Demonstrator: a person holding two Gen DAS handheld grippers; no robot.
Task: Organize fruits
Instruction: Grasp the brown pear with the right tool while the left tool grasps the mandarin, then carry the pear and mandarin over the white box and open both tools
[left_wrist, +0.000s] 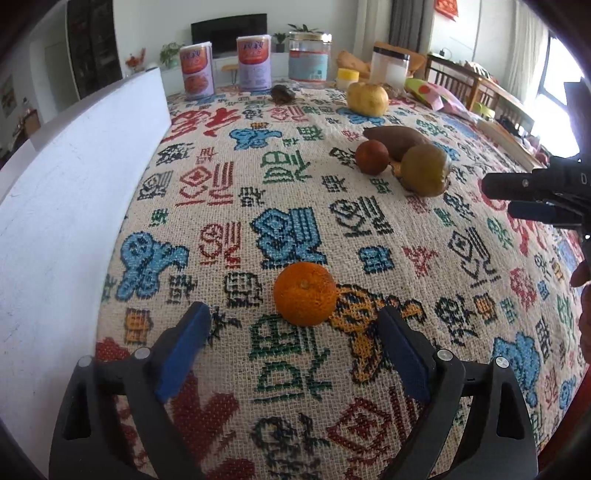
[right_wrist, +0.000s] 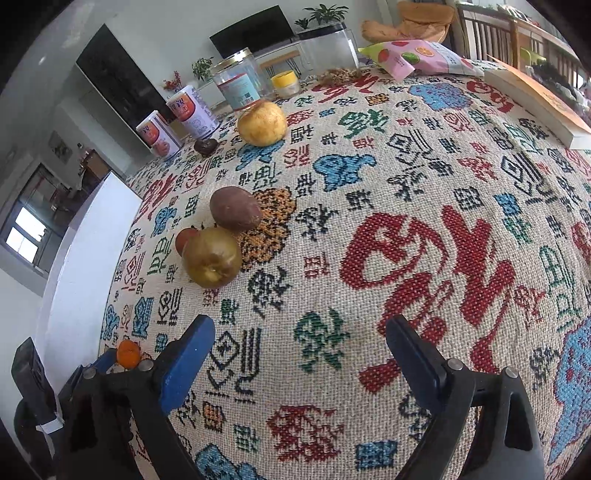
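Note:
An orange mandarin (left_wrist: 305, 294) lies on the patterned tablecloth (left_wrist: 280, 192), just ahead of my open, empty left gripper (left_wrist: 293, 314); it also shows small in the right wrist view (right_wrist: 128, 353). Farther off lie a sweet potato (left_wrist: 397, 142), a dark red fruit (left_wrist: 372, 157) and a brownish-green pear (left_wrist: 424, 169), touching one another. A yellow pear (left_wrist: 367, 98) lies near the far edge. My right gripper (right_wrist: 299, 328) is open and empty over bare cloth; the brownish pear (right_wrist: 211, 256), sweet potato (right_wrist: 235, 208) and yellow pear (right_wrist: 261, 123) lie ahead to its left.
A white box wall (left_wrist: 74, 177) runs along the left of the table. Two cans (left_wrist: 225, 68), a glass jar (left_wrist: 309, 61), a plastic jar (left_wrist: 389, 68), a small dark lump (left_wrist: 282, 93), a snack bag (right_wrist: 413, 55) and a book (right_wrist: 535, 99) stand at the far edge and right side.

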